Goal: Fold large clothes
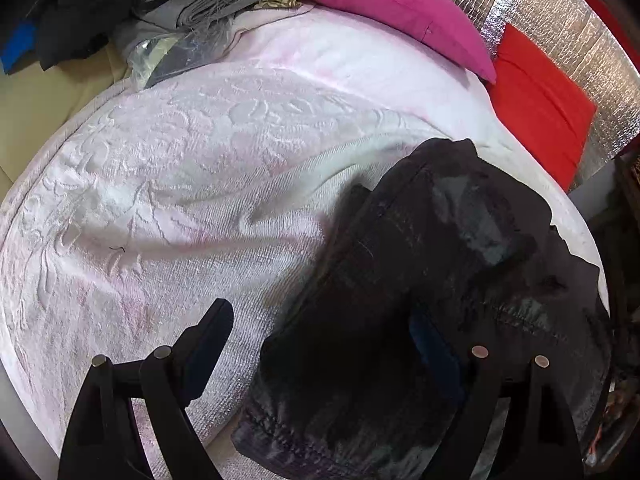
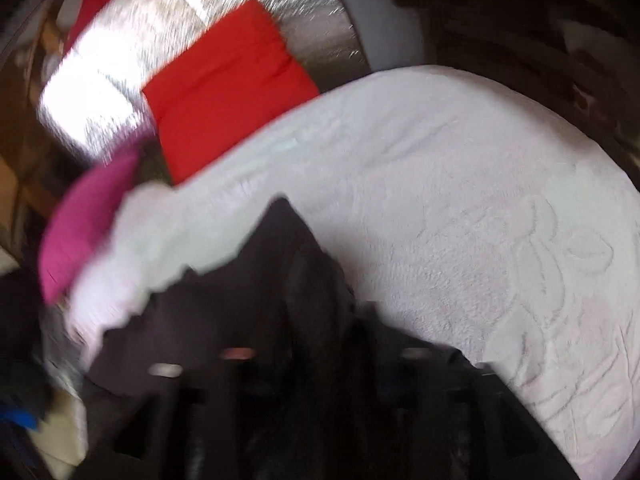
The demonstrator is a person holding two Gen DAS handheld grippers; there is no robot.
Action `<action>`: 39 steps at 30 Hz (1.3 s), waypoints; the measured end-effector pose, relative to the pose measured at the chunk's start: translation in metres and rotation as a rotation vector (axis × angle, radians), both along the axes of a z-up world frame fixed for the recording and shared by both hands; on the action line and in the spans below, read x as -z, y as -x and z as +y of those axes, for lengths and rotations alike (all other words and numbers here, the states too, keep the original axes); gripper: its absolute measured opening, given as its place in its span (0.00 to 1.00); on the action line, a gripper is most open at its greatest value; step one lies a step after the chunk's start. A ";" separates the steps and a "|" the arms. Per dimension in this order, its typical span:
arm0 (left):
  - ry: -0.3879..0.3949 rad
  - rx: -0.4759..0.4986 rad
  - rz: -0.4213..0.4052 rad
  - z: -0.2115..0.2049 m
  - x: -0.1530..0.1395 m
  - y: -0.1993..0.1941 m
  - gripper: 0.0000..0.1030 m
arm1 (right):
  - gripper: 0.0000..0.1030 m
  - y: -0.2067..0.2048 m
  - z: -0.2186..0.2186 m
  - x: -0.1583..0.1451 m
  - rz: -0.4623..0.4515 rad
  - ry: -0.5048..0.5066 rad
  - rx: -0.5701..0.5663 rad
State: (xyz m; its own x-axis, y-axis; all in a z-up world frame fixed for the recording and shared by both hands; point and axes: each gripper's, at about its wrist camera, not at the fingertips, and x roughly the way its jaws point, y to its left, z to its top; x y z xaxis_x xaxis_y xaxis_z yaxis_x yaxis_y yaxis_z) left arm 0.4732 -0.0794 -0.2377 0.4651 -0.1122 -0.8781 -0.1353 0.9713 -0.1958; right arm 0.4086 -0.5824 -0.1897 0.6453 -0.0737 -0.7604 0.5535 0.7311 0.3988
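A dark, nearly black garment [image 1: 420, 264] lies in a bundle on the right side of a bed covered by a pale pink embossed blanket [image 1: 180, 184]. My left gripper [image 1: 320, 316] stands open just above it. Its left finger [image 1: 208, 336] is over bare blanket, clear of the cloth's edge, and the right finger [image 1: 436, 344] shows dimly against the dark fabric. The right wrist view is smeared by motion. There the same dark garment [image 2: 288, 264] rises in a ridge in front of my right gripper [image 2: 300, 320], whose dark fingers stand wide apart and merge with the cloth.
A magenta pillow [image 1: 392, 12] and a red pillow [image 1: 544, 108] lean on a silver foil-lined wall [image 1: 560, 12] at the head of the bed. Grey and black clothes [image 1: 200, 4] and a clear plastic bag [image 1: 160, 56] are piled at the far left, beside beige sheet [image 1: 48, 96].
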 end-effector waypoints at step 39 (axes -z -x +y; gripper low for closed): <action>0.014 0.138 -0.127 -0.010 -0.038 0.026 0.89 | 0.49 0.137 0.084 -0.013 -0.196 -0.129 -0.277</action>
State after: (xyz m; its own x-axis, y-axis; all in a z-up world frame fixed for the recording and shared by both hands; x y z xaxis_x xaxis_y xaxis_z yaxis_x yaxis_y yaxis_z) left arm 0.4477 -0.0895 -0.1997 0.5517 -0.1944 -0.8111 0.0257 0.9759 -0.2165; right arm 0.2715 -0.4980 -0.1771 0.7615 0.2127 -0.6122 0.2457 0.7793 0.5764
